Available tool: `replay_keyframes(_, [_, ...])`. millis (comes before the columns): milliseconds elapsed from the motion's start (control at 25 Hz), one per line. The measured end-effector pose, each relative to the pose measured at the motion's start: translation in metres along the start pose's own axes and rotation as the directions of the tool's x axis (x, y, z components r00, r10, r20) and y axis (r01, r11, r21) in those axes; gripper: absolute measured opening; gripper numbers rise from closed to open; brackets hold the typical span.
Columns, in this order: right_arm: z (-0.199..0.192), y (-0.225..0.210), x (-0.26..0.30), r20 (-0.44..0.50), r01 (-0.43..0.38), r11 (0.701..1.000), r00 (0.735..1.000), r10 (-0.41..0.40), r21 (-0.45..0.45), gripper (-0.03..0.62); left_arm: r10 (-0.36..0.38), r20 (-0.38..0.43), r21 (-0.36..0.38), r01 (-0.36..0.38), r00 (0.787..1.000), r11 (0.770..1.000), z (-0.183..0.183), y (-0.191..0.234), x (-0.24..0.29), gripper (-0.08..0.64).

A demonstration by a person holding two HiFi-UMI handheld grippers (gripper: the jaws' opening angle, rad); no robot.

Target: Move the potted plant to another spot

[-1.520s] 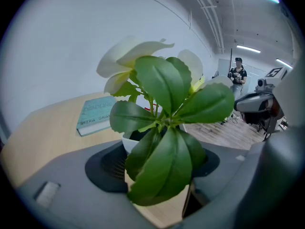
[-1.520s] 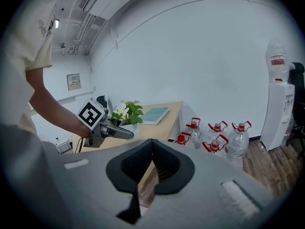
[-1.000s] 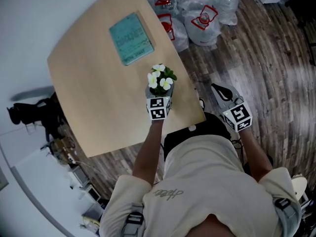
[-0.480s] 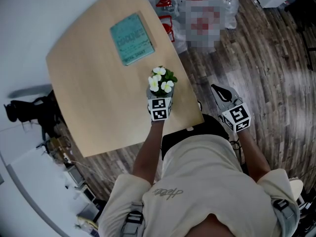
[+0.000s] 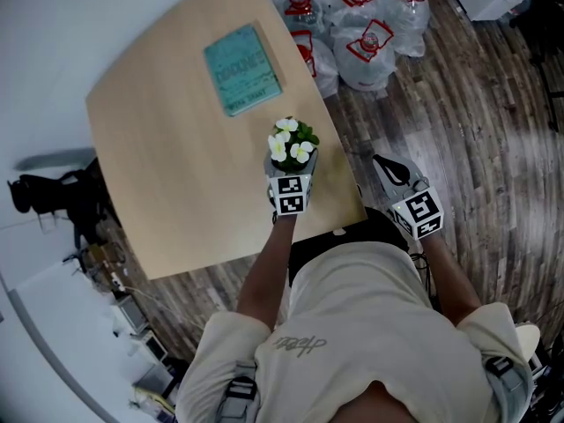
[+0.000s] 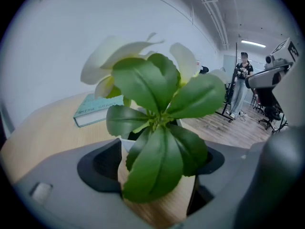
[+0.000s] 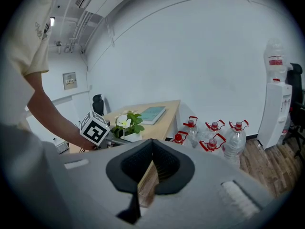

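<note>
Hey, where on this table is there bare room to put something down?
The widest bare wood on the table lies left of the book and potted plant, out to the left and near edges. The right edge by the plant is crowded, and the floor beyond the far right side is packed with water bottles.

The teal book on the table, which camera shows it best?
The head view: the book lies with its whole cover seen from above. The left gripper view shows only its side, partly behind the potted plant; the right gripper view shows it small and far off.
</note>
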State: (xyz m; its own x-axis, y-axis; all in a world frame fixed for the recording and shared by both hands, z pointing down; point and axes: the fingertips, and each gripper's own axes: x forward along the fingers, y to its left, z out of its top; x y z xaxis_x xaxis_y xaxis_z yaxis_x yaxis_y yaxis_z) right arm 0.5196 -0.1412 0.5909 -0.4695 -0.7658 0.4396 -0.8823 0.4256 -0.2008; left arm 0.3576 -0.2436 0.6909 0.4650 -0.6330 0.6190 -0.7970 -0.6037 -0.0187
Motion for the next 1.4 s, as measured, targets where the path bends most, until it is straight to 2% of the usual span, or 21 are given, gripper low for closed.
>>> replay_keyframes(280, [-0.002,0.011,0.004,0.008,-0.003,1.000,1.000,0.003,0.003,0.002,-0.004,-0.024,-0.004,0.003,1.000,1.000,-0.015,-0.001,-0.018,0.463])
replay_keyframes(480, [-0.001,0.024,0.011,0.015,-0.015,1.000,1.000,0.015,-0.001,0.003,-0.003,-0.077,-0.026,0.001,0.997,1.000,-0.036,0.009,-0.044,0.460])
replay_keyframes(640, [0.002,0.033,0.015,0.020,-0.022,1.000,1.000,0.022,0.003,0.002,0.016,-0.122,-0.069,-0.024,0.992,0.997,-0.052,0.023,-0.064,0.433])
replay_keyframes(840, [0.007,0.049,0.020,0.024,-0.035,0.999,0.999,0.035,0.005,0.002,0.031,-0.132,-0.094,-0.043,0.991,0.995,-0.061,0.040,-0.094,0.405])
replay_keyframes(1240, [0.023,0.078,0.046,0.037,-0.086,0.996,0.996,0.087,-0.032,0.002,0.067,-0.038,-0.111,-0.070,0.997,0.991,-0.038,0.063,-0.133,0.217])
replay_keyframes(1400, [0.031,0.086,0.046,0.056,-0.077,0.996,0.995,0.080,-0.053,0.003,0.132,0.038,-0.128,-0.126,0.991,0.984,-0.027,0.079,-0.150,0.113])
